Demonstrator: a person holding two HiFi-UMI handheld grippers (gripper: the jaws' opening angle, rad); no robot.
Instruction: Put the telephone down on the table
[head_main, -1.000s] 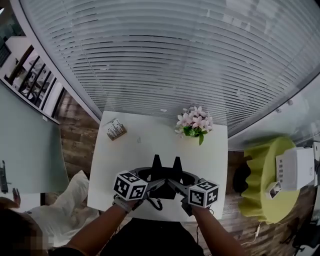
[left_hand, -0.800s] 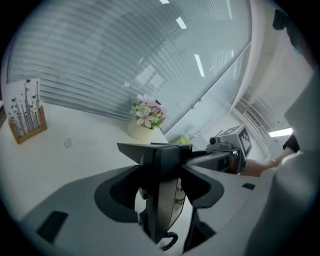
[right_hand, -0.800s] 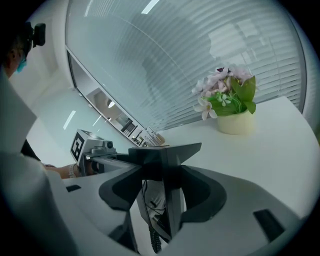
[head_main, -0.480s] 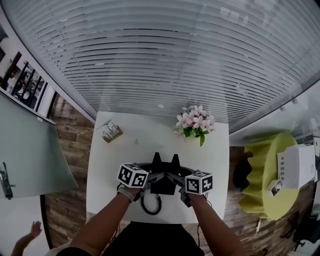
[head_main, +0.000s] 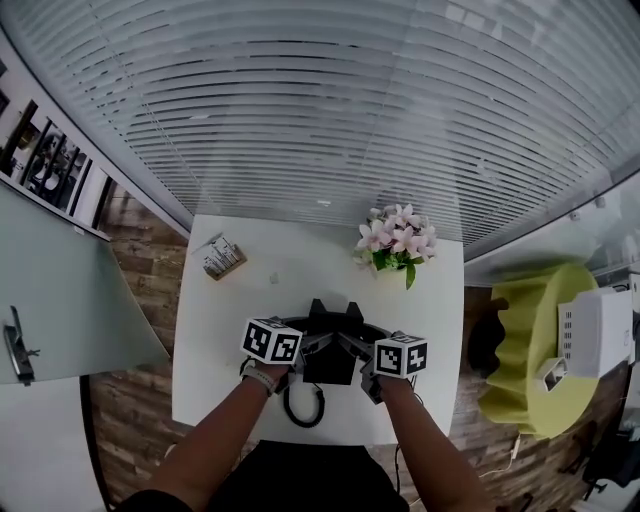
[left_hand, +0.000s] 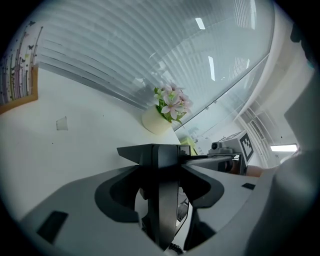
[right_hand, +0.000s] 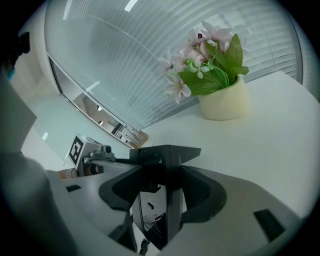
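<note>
The matte black, angular telephone (head_main: 330, 368) sits at the 6 o'clock side of the smooth white square table (head_main: 225, 335). Whether its base already touches the surface is unclear from above. The left gripper (left_hand: 159, 156) grips it from 9 o'clock and the right gripper (right_hand: 167, 157) from 3 o'clock, each with its jaws pressed tight on a black edge of the body. A coiled cord (head_main: 302, 405) loops at 6 o'clock of the telephone. Pink flowers (head_main: 398, 240) in a rounded cream pot (right_hand: 224, 102) stand at 1 o'clock, and a small card holder (head_main: 221, 257) at 11 o'clock.
</note>
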